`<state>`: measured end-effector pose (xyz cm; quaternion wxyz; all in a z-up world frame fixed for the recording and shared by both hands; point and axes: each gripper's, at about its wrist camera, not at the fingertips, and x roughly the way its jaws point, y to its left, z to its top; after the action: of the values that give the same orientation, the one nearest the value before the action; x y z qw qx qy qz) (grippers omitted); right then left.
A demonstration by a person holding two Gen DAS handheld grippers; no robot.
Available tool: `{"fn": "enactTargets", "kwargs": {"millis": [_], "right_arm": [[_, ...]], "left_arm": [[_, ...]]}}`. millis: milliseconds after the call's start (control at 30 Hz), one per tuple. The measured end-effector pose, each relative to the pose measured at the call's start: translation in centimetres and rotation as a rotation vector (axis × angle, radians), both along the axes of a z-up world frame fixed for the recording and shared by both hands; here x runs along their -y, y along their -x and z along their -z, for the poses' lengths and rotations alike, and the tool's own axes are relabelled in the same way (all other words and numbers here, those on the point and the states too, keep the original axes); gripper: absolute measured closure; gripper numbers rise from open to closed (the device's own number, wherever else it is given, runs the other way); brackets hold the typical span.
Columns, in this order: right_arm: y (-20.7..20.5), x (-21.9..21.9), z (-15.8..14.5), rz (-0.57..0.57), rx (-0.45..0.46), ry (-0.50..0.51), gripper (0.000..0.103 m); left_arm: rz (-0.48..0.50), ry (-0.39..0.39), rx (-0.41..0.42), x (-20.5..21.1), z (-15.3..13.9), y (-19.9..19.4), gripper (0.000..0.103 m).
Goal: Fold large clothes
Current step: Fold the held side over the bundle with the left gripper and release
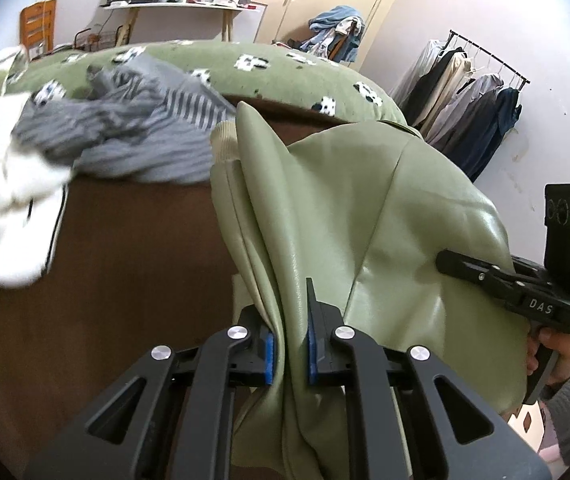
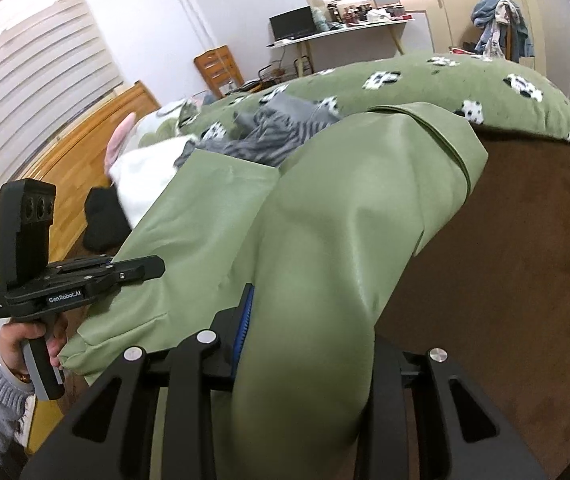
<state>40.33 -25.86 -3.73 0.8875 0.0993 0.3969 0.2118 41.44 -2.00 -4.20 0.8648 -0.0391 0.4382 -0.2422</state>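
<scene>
both the left gripper (image 1: 290, 344) and right gripper (image 2: 305, 320) clamp a green jacket (image 1: 365, 208) over the brown bed (image 1: 125, 280).

- green patterned blanket (image 1: 269, 68) across bed, behind brown sheet (image 1: 133, 264);
- white desk (image 2: 341, 32) by far wall, cluttered;
- clothes rack (image 1: 481, 100) with hanging garments;
- wooden chair (image 2: 219, 66)

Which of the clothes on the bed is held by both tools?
The pale green jacket: left tool and right tool both clamp it. The grey striped garment and white garment lie loose.
</scene>
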Motion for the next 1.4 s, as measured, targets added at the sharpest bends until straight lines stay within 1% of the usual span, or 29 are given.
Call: {"fn": "enactTargets", "kwargs": {"millis": [100, 200, 300, 400, 567, 600, 633, 767, 833, 867, 933, 1000, 1067, 1133, 1233, 1400], "right_arm": [[-3.7, 1.5, -2.3, 0.013, -0.006, 0.0, 0.073], [-7.4, 3.0, -4.0, 0.022, 0.0, 0.009, 0.073], [-11.2, 4.2, -4.7, 0.025, 0.008, 0.034, 0.073], [-15.3, 5.5, -4.1, 0.019, 0.001, 0.054, 0.073], [-21.8, 8.3, -0.5, 0.021, -0.005, 0.058, 0.073], [-22.9, 8.7, 0.3, 0.023, -0.003, 0.062, 0.073], [-24.4, 9.3, 1.5, 0.026, -0.003, 0.066, 0.073], [-28.3, 11.0, 5.2, 0.034, -0.013, 0.079, 0.073], [-29.8, 11.8, 7.2, 0.033, -0.017, 0.094, 0.073], [-30.4, 12.3, 8.2, 0.034, -0.021, 0.093, 0.072], [-31.4, 13.3, 10.1, 0.035, -0.027, 0.091, 0.072], [-32.0, 14.0, 11.6, 0.035, -0.04, 0.093, 0.07], [-32.6, 14.7, 13.3, 0.033, -0.067, 0.106, 0.067], [-32.8, 15.6, 14.4, 0.047, -0.088, 0.087, 0.065], [-32.6, 16.0, 15.1, 0.053, -0.093, 0.092, 0.063], [-32.5, 15.6, 15.0, 0.062, -0.1, 0.104, 0.061]], "left_arm": [[0.014, -0.019, 0.009, 1.9, -2.6, -4.1, 0.089], [0.01, -0.027, 0.032, 3.2, -4.1, -7.5, 0.089], [0.007, -0.048, 0.046, 5.1, -4.4, -11.0, 0.089], [0.009, -0.072, 0.057, 7.2, -3.5, -14.6, 0.089], [-0.011, -0.084, 0.11, 10.3, -0.4, -20.5, 0.089], [-0.013, -0.086, 0.111, 10.8, 0.2, -21.4, 0.089], [-0.016, -0.091, 0.111, 11.4, 1.2, -22.7, 0.089], [-0.024, -0.098, 0.091, 13.4, 5.4, -27.3, 0.089], [-0.012, -0.103, 0.092, 14.4, 6.9, -28.7, 0.089], [-0.002, -0.118, 0.1, 15.0, 7.7, -29.3, 0.089], [0.014, -0.141, 0.094, 15.9, 9.6, -30.5, 0.089], [0.024, -0.152, 0.063, 16.5, 12.0, -31.6, 0.089], [0.027, -0.157, 0.043, 16.7, 13.6, -32.3, 0.088], [0.032, -0.151, 0.024, 17.0, 14.6, -32.8, 0.087], [0.042, -0.156, 0.028, 17.5, 15.1, -32.8, 0.086], [0.049, -0.174, 0.023, 17.7, 15.2, -32.7, 0.086]]}}
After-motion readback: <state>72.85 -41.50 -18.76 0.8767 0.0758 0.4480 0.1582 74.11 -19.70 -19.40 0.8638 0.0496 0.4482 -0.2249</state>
